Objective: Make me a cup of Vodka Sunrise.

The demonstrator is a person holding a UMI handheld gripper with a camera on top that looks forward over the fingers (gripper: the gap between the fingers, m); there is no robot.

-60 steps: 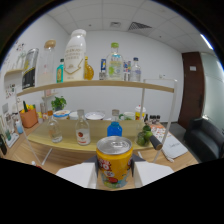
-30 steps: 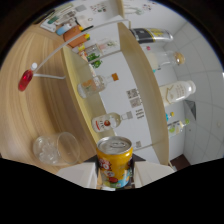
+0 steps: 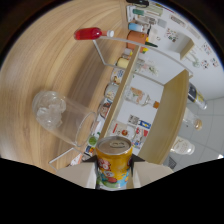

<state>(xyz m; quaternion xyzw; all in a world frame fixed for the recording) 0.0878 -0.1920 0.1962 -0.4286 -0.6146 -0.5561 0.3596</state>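
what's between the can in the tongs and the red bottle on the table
In the gripper view, a clear glass holding ice stands between the can and the red bottle.

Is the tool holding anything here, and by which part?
Yes: the tool grips a yellow can, one finger on each side of its body, top facing forward.

No wording can be read anywhere. The yellow can (image 3: 113, 162) carries a colourful printed label, and the bottles on the shelf (image 3: 125, 85) bear labels too, but every one is too small and blurred to read.
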